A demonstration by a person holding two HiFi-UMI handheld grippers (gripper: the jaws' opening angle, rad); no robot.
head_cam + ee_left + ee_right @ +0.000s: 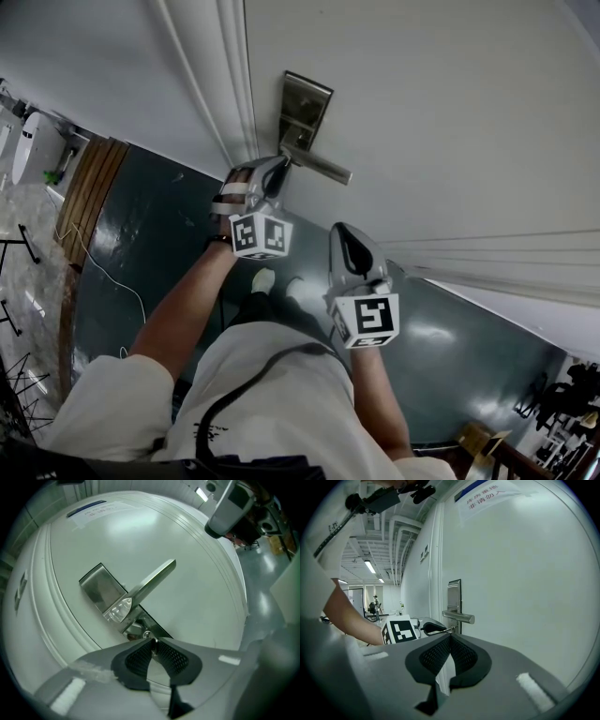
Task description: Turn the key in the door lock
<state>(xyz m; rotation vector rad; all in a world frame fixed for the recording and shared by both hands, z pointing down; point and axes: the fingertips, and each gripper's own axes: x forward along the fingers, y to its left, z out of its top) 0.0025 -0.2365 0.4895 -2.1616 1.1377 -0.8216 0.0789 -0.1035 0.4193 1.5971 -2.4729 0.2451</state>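
Note:
A white door (450, 122) carries a steel lock plate (305, 105) with a lever handle (321, 168). In the left gripper view the lever (152, 581) slants up to the right, and the keyhole cylinder (139, 630) sits just below it. My left gripper (153, 645) is up against the cylinder, shut on the small metal key (153, 649) pinched between its pad tips. From the head view the left gripper (278, 165) sits right under the lever. My right gripper (343, 234) hangs back from the door, shut and empty. The right gripper view shows its pads (440, 654) meeting, with the left gripper (432, 627) ahead by the handle (459, 617).
The door frame moulding (228, 89) runs left of the lock. Below is a dark green floor (155, 234) with a wooden strip (89, 183) and a white cable (108, 277) at left. A printed notice (480, 496) hangs high on the door. A corridor (375, 597) opens past the frame.

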